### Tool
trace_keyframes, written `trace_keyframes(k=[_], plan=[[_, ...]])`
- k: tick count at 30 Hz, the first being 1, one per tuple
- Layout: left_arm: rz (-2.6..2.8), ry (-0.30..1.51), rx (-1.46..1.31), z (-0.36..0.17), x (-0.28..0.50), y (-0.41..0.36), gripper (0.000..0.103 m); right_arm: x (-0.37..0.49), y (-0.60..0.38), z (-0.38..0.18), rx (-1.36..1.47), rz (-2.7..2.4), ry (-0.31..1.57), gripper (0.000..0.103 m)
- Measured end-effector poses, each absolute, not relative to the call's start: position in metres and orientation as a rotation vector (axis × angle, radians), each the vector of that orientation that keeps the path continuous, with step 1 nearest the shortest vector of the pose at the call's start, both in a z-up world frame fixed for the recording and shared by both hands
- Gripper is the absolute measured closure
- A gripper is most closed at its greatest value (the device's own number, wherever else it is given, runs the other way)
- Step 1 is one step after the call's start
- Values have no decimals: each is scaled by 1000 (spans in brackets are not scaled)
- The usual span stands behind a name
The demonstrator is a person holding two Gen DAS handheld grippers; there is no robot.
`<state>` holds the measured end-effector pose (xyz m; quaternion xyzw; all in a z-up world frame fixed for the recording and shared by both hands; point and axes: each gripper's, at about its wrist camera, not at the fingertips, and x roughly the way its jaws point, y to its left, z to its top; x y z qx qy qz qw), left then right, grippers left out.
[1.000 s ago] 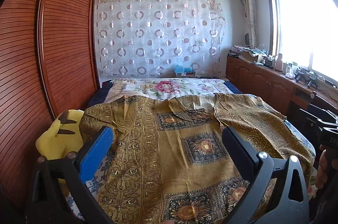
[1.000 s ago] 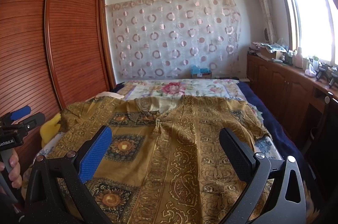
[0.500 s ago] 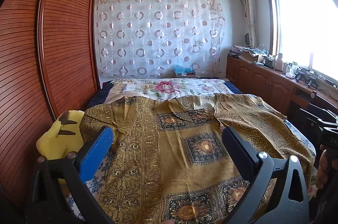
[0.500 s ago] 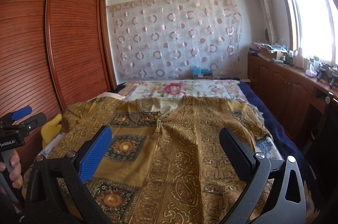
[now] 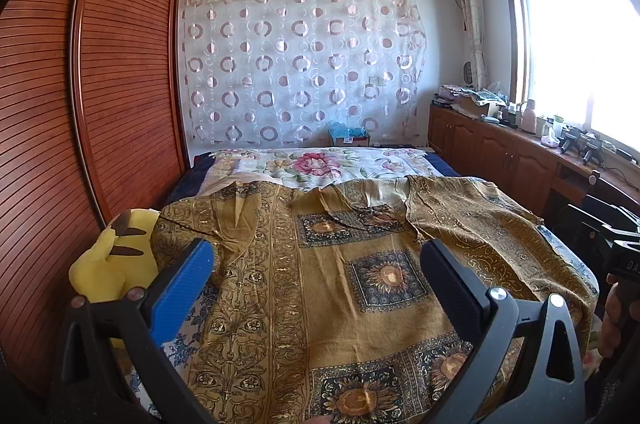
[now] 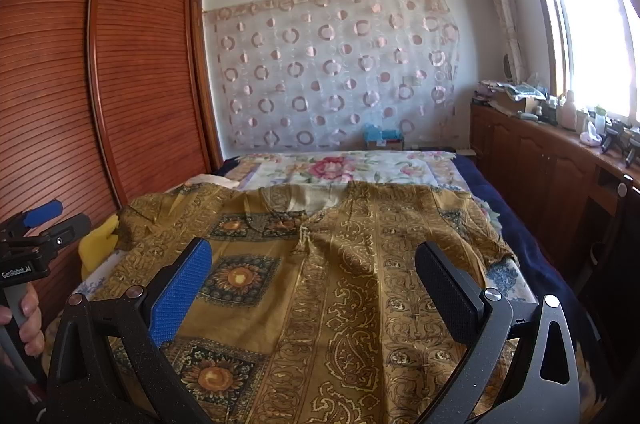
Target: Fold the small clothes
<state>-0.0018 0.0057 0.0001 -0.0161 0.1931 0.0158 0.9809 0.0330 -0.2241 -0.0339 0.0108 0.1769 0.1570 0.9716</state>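
Above garment (image 5: 320, 284) spread flat on bed (image 6: 520, 224), you are hovering both grippers, left gripper (image 5: 316, 288) and right gripper (image 6: 312, 284), jaws gaping wide, empty, readying first fold.

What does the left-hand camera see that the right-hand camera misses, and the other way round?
Only the left wrist view shows the yellow plush toy nearly whole, and the right gripper's handle in a hand. Only the right wrist view shows the left gripper's handle in a hand. Both show open fingers above the spread golden patterned shirt, the floral quilt and circle curtain.
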Motion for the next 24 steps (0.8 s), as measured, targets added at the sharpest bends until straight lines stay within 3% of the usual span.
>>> trace_keyframes(k=[24], plan=[[30, 388, -30, 0, -2, 5, 0, 30, -228, -33, 22, 318, 356, 0]])
